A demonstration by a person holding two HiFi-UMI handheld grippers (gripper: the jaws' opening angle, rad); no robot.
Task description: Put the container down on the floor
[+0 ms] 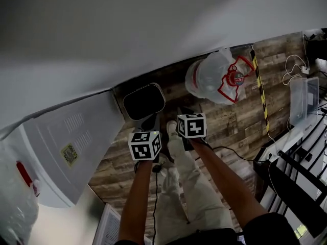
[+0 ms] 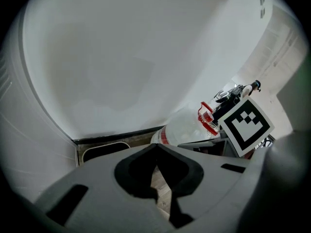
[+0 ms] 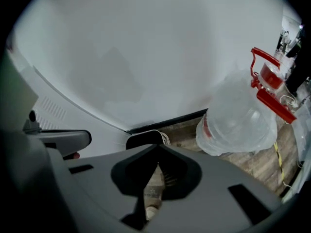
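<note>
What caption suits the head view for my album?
Left gripper and right gripper, jaws shut and empty, above a plank floor holding a clear water jug and a dark bin.

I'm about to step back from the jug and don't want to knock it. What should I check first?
1. Water jug rests on the wood floor: ok.
2. Left gripper shut, nothing between its jaws: ok.
3. Right gripper shut, nothing between its jaws: ok.
4. Both grippers apart from the jug: ok.
5. Jug apart from the black bin: ok.
6. Red cap sealed: cannot tell.
</note>
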